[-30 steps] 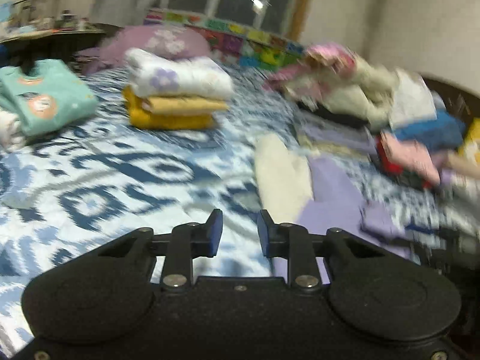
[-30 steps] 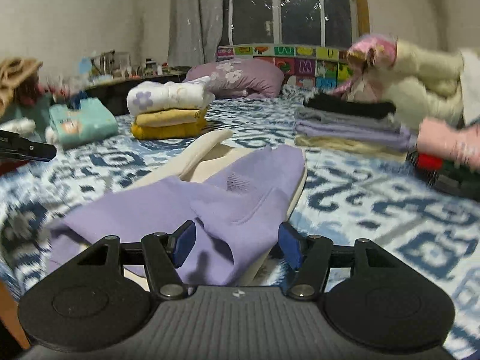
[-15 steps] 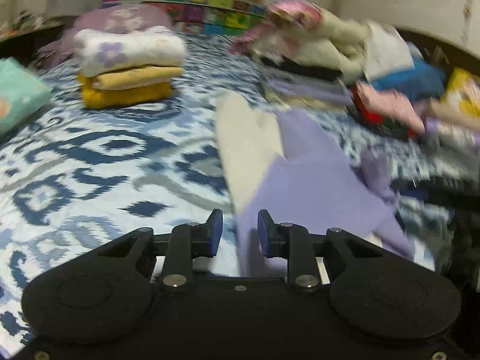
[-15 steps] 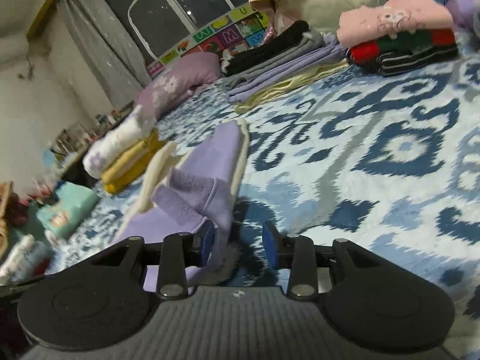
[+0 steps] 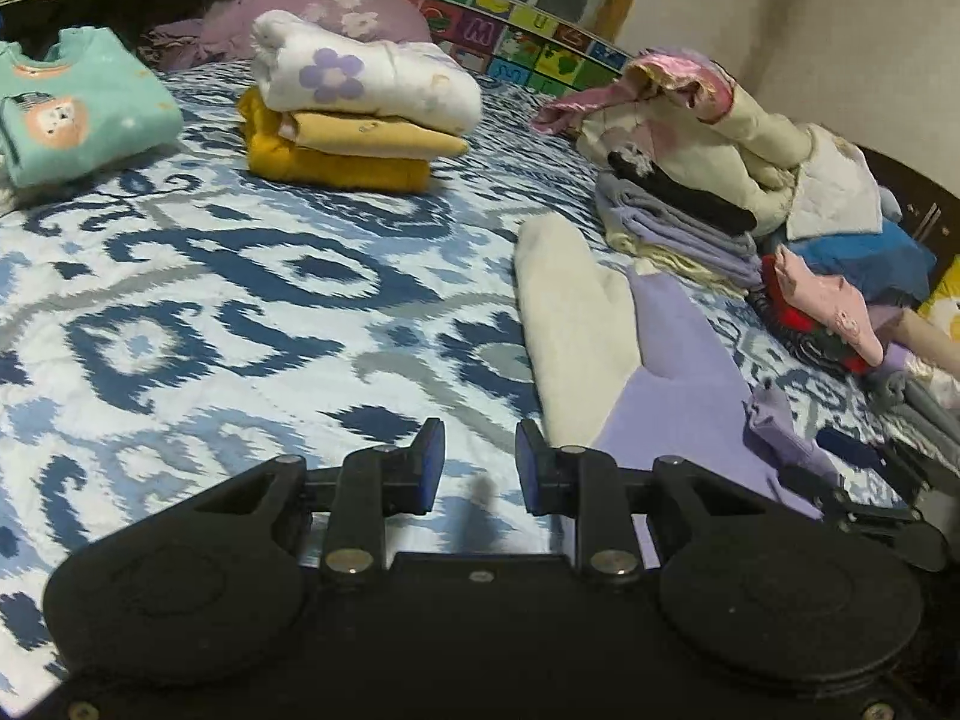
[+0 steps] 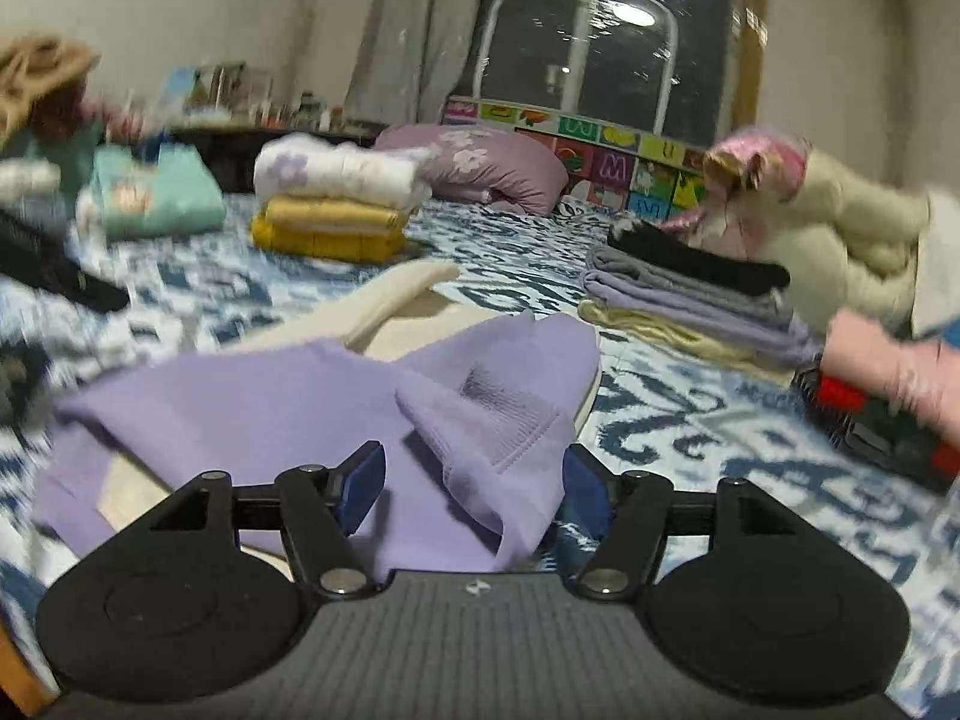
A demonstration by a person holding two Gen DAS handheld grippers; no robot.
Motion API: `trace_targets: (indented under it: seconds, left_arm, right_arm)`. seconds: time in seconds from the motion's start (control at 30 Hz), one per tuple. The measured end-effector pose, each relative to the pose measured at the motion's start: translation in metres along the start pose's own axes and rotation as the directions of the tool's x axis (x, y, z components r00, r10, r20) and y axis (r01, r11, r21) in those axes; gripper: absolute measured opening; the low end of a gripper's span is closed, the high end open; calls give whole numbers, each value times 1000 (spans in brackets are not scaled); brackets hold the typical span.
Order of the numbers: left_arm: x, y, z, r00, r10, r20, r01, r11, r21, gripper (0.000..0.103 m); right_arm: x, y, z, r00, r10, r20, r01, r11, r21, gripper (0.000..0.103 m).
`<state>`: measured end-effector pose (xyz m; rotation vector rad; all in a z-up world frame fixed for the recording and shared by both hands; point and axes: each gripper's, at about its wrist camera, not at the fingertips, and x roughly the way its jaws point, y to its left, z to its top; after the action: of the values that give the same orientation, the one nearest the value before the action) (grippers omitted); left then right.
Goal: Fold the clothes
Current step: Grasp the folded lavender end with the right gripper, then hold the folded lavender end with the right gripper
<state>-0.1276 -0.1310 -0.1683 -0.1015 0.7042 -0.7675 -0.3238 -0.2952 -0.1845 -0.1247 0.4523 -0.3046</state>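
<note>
A lilac and cream garment lies flat on the blue patterned bed cover, with one cream leg stretched away from me. My left gripper is open with a narrow gap and empty, just left of the garment's near edge. In the right wrist view the same lilac garment lies in front, with a ribbed lilac cuff rising between the fingers. My right gripper is open wide around that cuff, not closed on it.
A folded stack of white floral, tan and yellow clothes sits at the back. A teal folded top lies far left. A pile of folded and loose clothes fills the right side. A purple pillow lies by the window.
The right gripper has opened wide again and swung back level over the lilac garment. The left gripper has shifted left, with the garment now to its right.
</note>
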Motion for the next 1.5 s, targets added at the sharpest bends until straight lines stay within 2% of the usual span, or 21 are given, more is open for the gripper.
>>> trace_targets:
  seconds: [0.07,0.1,0.17,0.2,0.23,0.27,0.37,0.47,0.53,0.6,0.63,0.7,0.83,0.93,1.03,1.17,1.23,1.3,1.33,1.4,1.5]
  left_arm:
    - [1,-1,0,1000,-5,1,5,1000,3,23]
    - [1,-1,1,1000,-8,3,8,1000,2,23]
    - [0,1,2,1000,-13,11,14,1000,-4,23]
    - [-1,1,3,1000,-16,14,16,1000,-7,23]
    - [-1,2,4,1000,-19,18,19,1000,-9,23]
    - [-1,2,5,1000,-20,21,21,1000,-11,23]
    - [-1,2,7,999,-25,27,26,999,-18,23]
    - [-2,1,7,999,-28,29,28,1000,-13,23]
    - [-1,0,7,999,-34,22,34,999,-8,23]
    - [0,-3,6,999,-46,9,46,999,12,23]
    - [0,-4,6,999,-53,4,52,998,23,23]
    - [-1,-7,5,998,-66,0,66,997,36,23]
    - [-1,-12,1,997,-81,-20,82,994,68,22]
    - [-3,-19,-3,994,-105,-32,108,989,105,12]
    - [0,-31,-9,989,-136,-56,144,976,166,9]
    - [13,-46,-19,984,-121,-129,150,957,247,9]
    - [19,-50,-23,981,-103,-163,146,948,281,9]
    - [24,-53,-27,977,-84,-196,144,938,316,9]
    - [24,-53,-26,977,-80,-198,142,936,322,9]
    - [19,-48,-18,985,-83,-154,126,947,296,9]
    - [20,-40,-3,993,-81,-83,99,966,238,9]
  right_arm:
    - [-2,-22,-2,999,-32,-10,33,988,152,18]
    - [-3,-34,-3,999,-47,-17,50,970,238,20]
    - [-7,-75,-21,999,-16,-47,39,841,539,21]
    - [-6,-88,-31,998,21,-54,18,780,625,24]
    - [-4,-98,-42,996,62,-57,-5,718,696,27]
    - [-3,-108,-52,993,102,-55,-24,649,760,37]
    - [0,-117,-58,988,151,13,-98,569,817,60]
    - [2,-114,-58,986,160,43,-128,573,810,61]
    - [7,-112,-58,985,165,45,-134,581,802,49]
    - [11,-113,-56,984,171,50,-142,581,801,23]
    - [11,-116,-56,982,179,62,-155,570,807,22]
    - [7,-117,-53,982,169,86,-169,580,797,17]
    - [3,-121,-43,974,174,148,-223,586,779,16]
    - [5,-126,-34,965,186,183,-259,594,761,15]
    - [5,-136,-31,963,164,216,-271,580,769,15]
    - [11,-145,-41,977,135,167,-214,552,806,15]
    - [19,-143,-45,975,180,131,-210,548,809,15]
    - [20,-138,-45,983,168,80,-165,590,791,15]
    - [19,-137,-46,985,155,71,-150,598,788,15]
    - [19,-140,-50,982,168,91,-171,560,811,15]
    - [17,-139,-51,979,177,103,-187,560,807,15]
